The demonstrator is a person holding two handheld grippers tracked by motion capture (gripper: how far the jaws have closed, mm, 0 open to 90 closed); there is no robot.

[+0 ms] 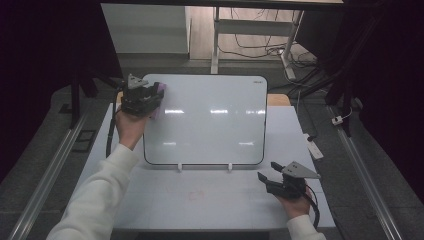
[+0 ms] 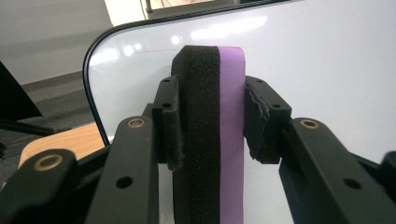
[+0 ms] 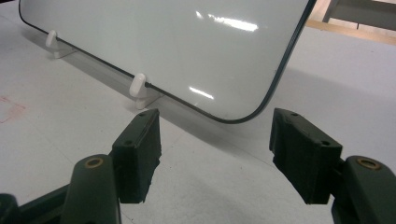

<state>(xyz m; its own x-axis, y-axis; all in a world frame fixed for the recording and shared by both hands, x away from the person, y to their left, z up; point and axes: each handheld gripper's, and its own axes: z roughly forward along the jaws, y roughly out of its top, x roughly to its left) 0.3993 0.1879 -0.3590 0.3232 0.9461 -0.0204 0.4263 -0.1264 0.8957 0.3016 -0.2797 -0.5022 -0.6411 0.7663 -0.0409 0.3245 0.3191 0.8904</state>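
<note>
Left jaws: clamped on the eraser [image 2: 210,135], one pad on its black foam face, the other on its purple face.
Left gripper [image 1: 141,97]: held at the upper left corner of the whiteboard [image 1: 210,120] in the high view, grey three-cornered plate on top, cable trailing down past the wrist.
Eraser: a thick block, black foam on one side and purple on the other; it stands on edge between the pads, its far end against the board's white face near the rounded corner. In the high view a pale purple strip shows just beside the gripper, at the board's left edge.
Right jaws: apart, nothing between them; bare table surface shows in the gap.
Right gripper [image 1: 286,182]: low over the table [image 1: 220,205] near its front right part, just off the board's lower right corner, pointing toward the board.
Whiteboard: white face, thin dark rim, rounded corners; propped tilted on two small white feet [image 3: 138,88] along its lower edge. Ceiling lights glare on its face; no writing can be made out.
Table: pale top; a faint red mark [image 1: 196,195] lies in front of the board, between the two hands.
Person: white sleeves; forearms come in from the bottom of the high view.
Beyond the table: grey floor, desk legs, loose cables.
</note>
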